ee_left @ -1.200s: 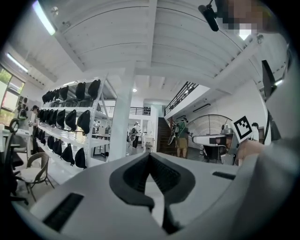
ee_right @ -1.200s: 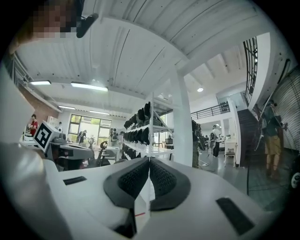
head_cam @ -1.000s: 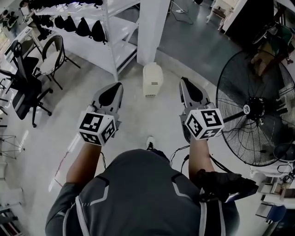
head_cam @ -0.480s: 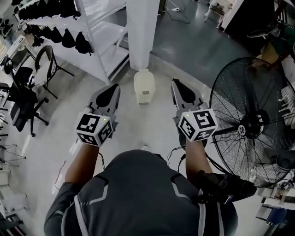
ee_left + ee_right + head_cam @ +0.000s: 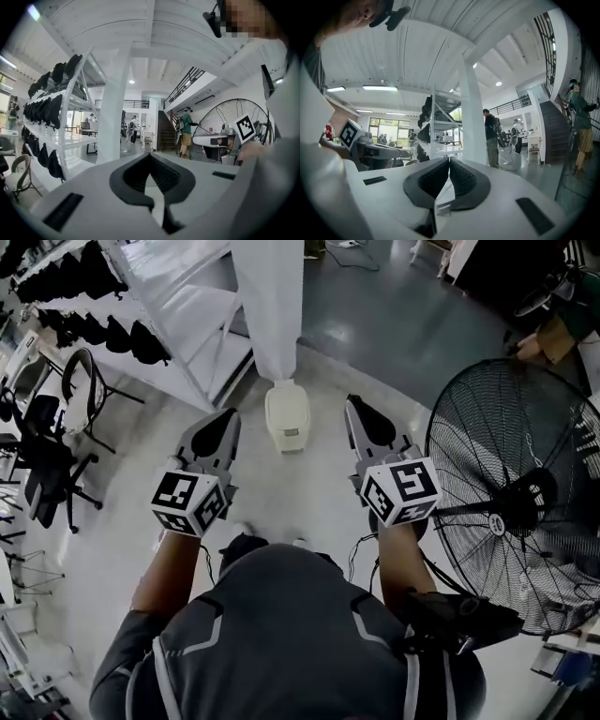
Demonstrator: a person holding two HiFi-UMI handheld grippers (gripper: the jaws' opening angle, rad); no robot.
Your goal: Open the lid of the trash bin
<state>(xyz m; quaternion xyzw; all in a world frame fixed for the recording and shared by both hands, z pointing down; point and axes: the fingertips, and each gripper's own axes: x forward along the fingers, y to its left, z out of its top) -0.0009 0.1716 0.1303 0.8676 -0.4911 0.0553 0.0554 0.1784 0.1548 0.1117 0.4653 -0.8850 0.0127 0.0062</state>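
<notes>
trash bin ahead between outstretched left gripper and right gripper, both closed

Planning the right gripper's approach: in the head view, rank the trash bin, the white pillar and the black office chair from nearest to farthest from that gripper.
1. trash bin: on the floor, just ahead and left of the right gripper.
2. white pillar: straight behind the bin.
3. black office chair: far off at the left edge.
</notes>
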